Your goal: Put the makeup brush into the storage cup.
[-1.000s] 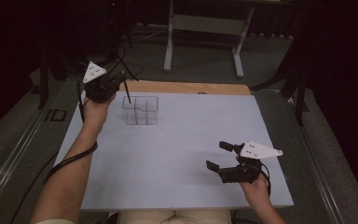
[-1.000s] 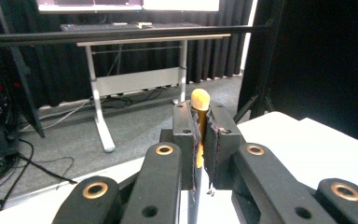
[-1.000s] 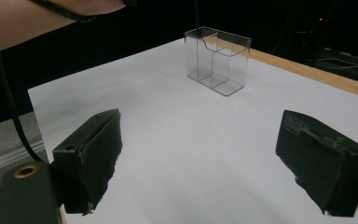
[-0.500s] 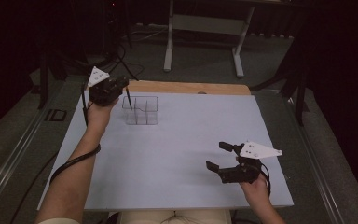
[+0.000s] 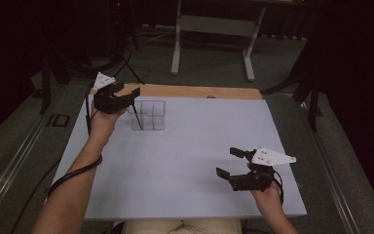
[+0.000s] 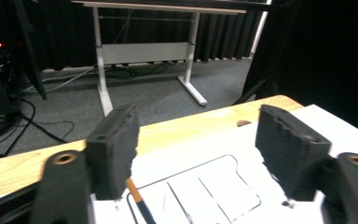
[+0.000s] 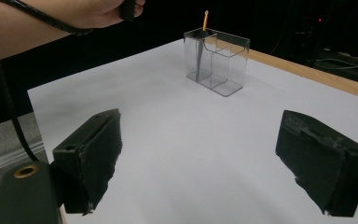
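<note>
1. The pen (image 5: 137,116) is a slim dark stick with an orange upper end. It stands tilted in the near-left compartment of the clear plastic organizer (image 5: 149,115), which sits at the far left of the white bench (image 5: 185,161).
2. The left gripper (image 5: 126,95) hangs just above the organizer. Its jaws have just been opening and now stand wide apart, with nothing pressed between them. In the left gripper view the pen's orange end (image 6: 134,191) sits just below the left pad (image 6: 114,149), apart from it.
3. The right gripper (image 5: 231,163) rests near the bench's front right, well apart from the organizer, jaws wide open and empty.
4. Handling, as a judgement: the pen looks light, stiff and smooth, so it may slip or swivel in soft pads. The upper shaft that sticks out above the rim is the place to pinch, across its width.
5. The organizer looks light and thin-walled. A sideways knock on the pen could tip or slide it.
</note>
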The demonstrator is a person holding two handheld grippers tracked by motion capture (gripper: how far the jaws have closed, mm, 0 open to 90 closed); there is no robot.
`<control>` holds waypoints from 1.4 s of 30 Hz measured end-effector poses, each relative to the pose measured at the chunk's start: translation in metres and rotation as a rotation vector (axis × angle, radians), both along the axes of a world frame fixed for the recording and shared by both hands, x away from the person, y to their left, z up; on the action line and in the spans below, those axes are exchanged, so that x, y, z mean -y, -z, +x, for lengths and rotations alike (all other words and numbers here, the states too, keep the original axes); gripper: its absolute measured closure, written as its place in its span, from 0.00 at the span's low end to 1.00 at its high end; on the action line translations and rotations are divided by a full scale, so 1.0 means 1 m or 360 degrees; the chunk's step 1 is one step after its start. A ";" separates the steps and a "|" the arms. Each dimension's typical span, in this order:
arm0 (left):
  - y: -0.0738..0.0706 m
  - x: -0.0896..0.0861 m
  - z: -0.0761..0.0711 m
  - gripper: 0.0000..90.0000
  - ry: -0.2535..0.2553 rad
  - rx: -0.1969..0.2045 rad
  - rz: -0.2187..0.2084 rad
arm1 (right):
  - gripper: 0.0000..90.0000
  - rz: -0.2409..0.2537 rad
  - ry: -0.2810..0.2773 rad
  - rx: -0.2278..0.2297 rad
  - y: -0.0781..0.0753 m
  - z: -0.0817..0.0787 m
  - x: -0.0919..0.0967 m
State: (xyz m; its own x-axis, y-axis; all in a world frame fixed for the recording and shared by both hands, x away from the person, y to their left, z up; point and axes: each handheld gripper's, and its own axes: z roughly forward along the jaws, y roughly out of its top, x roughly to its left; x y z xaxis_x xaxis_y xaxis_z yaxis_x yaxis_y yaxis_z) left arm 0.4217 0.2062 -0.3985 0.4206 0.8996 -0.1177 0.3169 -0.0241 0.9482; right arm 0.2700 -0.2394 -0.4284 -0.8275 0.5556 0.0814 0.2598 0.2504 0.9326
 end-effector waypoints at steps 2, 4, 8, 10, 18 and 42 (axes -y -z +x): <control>-0.002 0.001 -0.005 0.30 0.0015 -0.0006 -0.0015 | 0.16 0.0001 0.0000 -0.0001 0.000 0.000 0.000; -0.003 0.001 -0.009 0.27 0.0041 -0.0025 -0.0040 | 0.16 -0.0002 0.0001 0.0001 0.000 0.000 0.000; -0.005 0.002 -0.016 0.22 0.0045 -0.0045 -0.0056 | 0.16 -0.0002 0.0001 0.0002 0.000 0.000 0.001; -0.006 0.003 -0.020 0.18 0.0048 -0.0045 -0.0040 | 0.16 -0.0001 0.0002 0.0004 0.000 0.000 0.001; -0.009 0.004 -0.038 0.15 0.0086 -0.0034 0.0020 | 0.16 0.0002 0.0008 0.0008 -0.001 0.000 0.001; -0.004 0.014 -0.087 0.03 0.0327 -0.0013 -0.0011 | 0.16 0.0011 0.0023 -0.0008 0.001 0.001 0.004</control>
